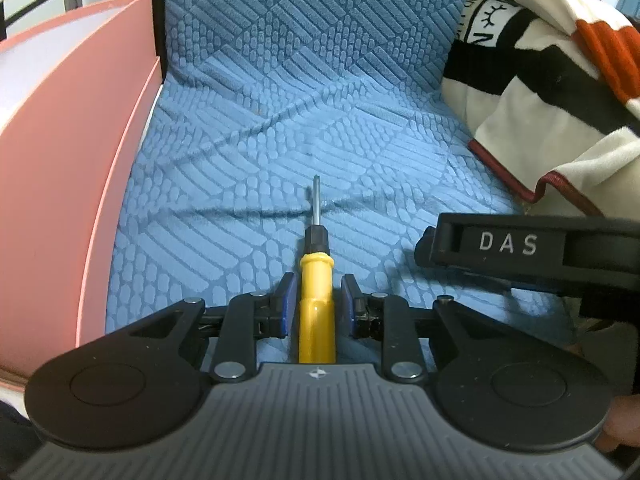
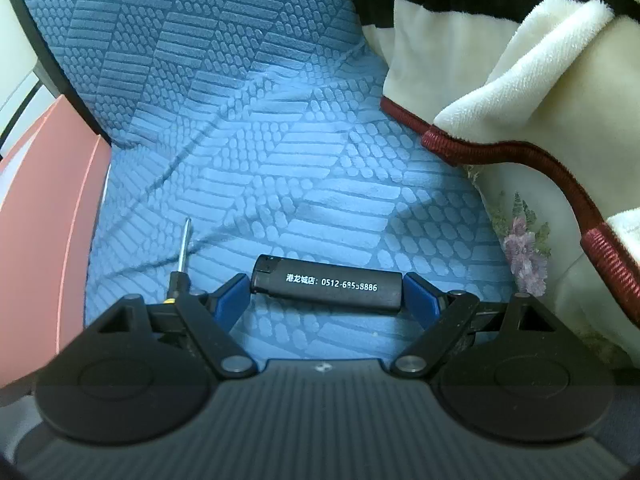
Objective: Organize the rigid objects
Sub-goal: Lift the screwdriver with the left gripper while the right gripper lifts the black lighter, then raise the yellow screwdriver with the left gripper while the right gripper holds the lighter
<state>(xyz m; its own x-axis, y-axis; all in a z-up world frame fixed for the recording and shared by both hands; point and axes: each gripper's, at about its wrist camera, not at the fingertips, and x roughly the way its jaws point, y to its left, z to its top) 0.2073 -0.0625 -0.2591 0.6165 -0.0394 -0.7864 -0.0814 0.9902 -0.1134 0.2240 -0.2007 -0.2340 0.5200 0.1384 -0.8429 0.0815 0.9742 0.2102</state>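
Fingers (image 1: 287, 300) astride yellow screwdriver (image 1: 317, 312), small gaps; R gripper (image 2: 326, 294) bracketing lighter (image 2: 326, 288).

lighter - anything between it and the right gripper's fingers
Nothing visible. The black lighter lies crosswise on the blue cover with the right gripper spread open around it, one blue finger off each end and only bare fabric in the gaps. The screwdriver sits off to the left, outside the fingers.

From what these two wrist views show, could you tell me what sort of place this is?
Probably a home living room or bedroom: the work surface is a sofa or bed under a quilted blue cover, with a plush striped blanket heaped alongside and a pink storage box at its edge.
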